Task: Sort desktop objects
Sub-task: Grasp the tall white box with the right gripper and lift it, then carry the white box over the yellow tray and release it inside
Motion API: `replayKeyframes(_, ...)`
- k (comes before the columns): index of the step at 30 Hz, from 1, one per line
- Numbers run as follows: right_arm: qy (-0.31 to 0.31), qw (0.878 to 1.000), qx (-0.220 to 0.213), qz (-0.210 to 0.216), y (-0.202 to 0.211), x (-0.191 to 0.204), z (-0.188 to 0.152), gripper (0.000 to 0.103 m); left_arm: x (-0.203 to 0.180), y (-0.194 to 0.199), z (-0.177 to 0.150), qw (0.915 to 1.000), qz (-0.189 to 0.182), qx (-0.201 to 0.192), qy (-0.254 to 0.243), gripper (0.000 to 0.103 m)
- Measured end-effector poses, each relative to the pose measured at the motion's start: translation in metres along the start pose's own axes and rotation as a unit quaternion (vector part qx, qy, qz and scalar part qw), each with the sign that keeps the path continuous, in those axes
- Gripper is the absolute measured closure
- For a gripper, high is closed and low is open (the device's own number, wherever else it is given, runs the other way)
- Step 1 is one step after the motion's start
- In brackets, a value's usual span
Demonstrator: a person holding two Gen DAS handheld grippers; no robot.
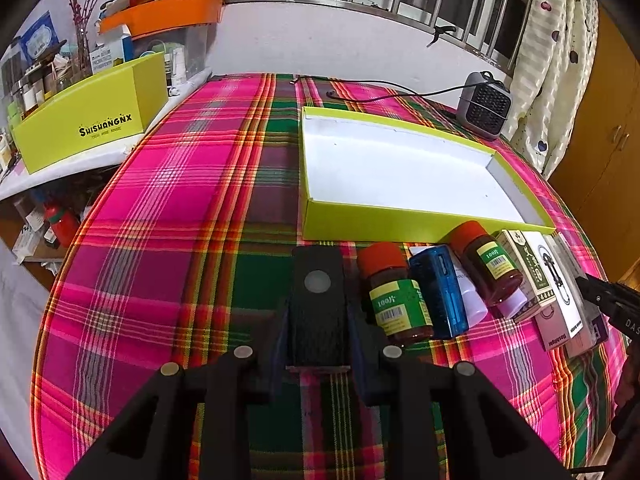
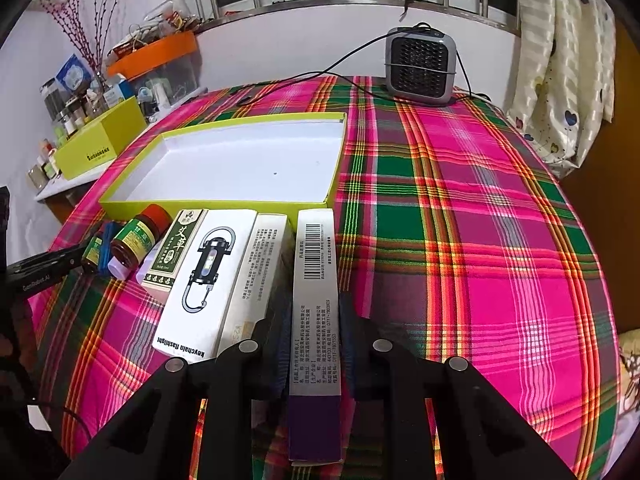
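My left gripper (image 1: 318, 344) is shut on a black block (image 1: 318, 292) with a white round dot, standing on the plaid cloth. To its right lie a red-capped bottle (image 1: 394, 292), a blue case (image 1: 438, 292), a second red-capped bottle (image 1: 486, 268) and several cartons. My right gripper (image 2: 316, 344) is shut on a long grey-and-purple carton (image 2: 316, 288). Left of it lie a white flashlight carton (image 2: 208, 280) and a green carton (image 2: 176, 246). An open yellow-green tray (image 1: 400, 222), white inside and empty, lies just behind the row; it also shows in the right wrist view (image 2: 216, 203).
A grey fan heater (image 2: 420, 66) with a black cord stands at the table's far edge. A yellow-green box (image 1: 84, 120) and an orange bin (image 1: 168, 14) sit on a cluttered side shelf at left. A curtain (image 2: 568, 60) hangs at right.
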State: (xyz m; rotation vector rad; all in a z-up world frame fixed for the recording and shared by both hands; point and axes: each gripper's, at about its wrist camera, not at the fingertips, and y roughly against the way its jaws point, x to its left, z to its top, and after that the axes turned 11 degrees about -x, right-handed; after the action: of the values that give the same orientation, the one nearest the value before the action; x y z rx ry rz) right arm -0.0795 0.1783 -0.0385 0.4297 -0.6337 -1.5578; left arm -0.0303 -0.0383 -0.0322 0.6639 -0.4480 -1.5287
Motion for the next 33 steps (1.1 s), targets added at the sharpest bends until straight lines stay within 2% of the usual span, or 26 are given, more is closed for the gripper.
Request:
replayKeyframes(9, -0.021, 0.999, -0.027, -0.001, 0.017, -0.007, 0.005, 0.081, 0.004, 0.010, 0.003, 0.9999, -0.003, -0.014, 0.006, 0.075)
replayKeyframes(18, -0.039, 0.997, -0.064, 0.018, 0.031, -0.005, 0.022, 0.081, 0.004, 0.019, 0.008, 0.9994, -0.010, -0.032, 0.008, 0.075)
replayKeyframes(33, -0.063, 0.990, -0.087, 0.087, 0.020, 0.030, 0.053, 0.081, 0.002, 0.020, 0.048, 0.9961, -0.023, -0.084, 0.011, 0.075)
